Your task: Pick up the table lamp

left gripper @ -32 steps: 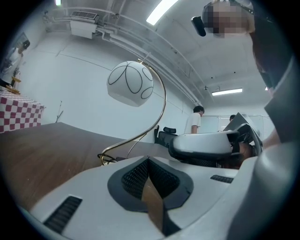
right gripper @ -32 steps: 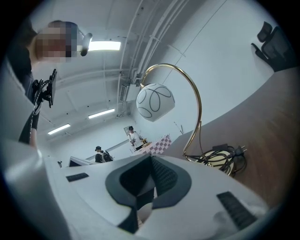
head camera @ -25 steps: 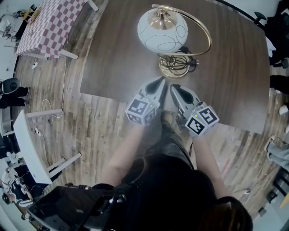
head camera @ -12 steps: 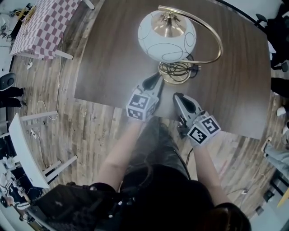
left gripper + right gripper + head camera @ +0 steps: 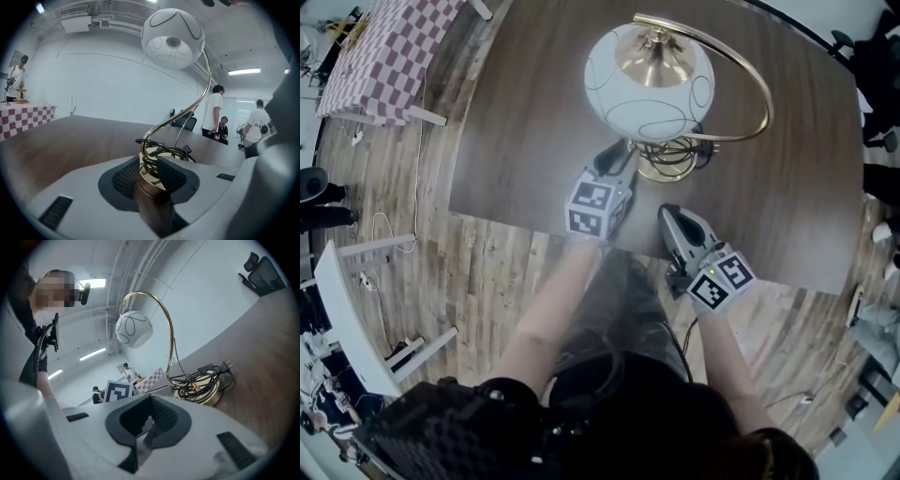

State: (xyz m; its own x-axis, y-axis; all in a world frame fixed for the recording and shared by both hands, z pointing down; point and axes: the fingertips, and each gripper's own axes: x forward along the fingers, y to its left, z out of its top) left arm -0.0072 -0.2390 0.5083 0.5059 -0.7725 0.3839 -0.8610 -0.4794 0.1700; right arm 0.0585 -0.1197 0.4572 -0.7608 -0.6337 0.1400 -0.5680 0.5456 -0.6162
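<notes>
The table lamp has a white globe shade (image 5: 649, 82) on a curved gold arm (image 5: 757, 89). Its round gold base (image 5: 670, 157) carries a coiled black cord and stands on the dark wooden table (image 5: 534, 112). My left gripper (image 5: 615, 159) is low at the base's near left side. Its jaws are opening, and in the left gripper view the base (image 5: 151, 186) shows in the gap of that gripper (image 5: 147, 172), with the pads not pressing on it. My right gripper (image 5: 675, 217) is nearer the table's front edge, short of the base (image 5: 201, 392). A narrow empty gap shows in that gripper (image 5: 149, 420).
The cord's plug (image 5: 226, 365) lies at the base's right side. A checked tablecloth (image 5: 384, 52) covers another table at the far left. Several people stand in the room beyond the table (image 5: 213, 115). An office chair (image 5: 262, 268) is at the far side.
My left gripper has moved forward and down to the lamp base, and its jaws have parted from shut. My right gripper has stayed near the table's front edge.
</notes>
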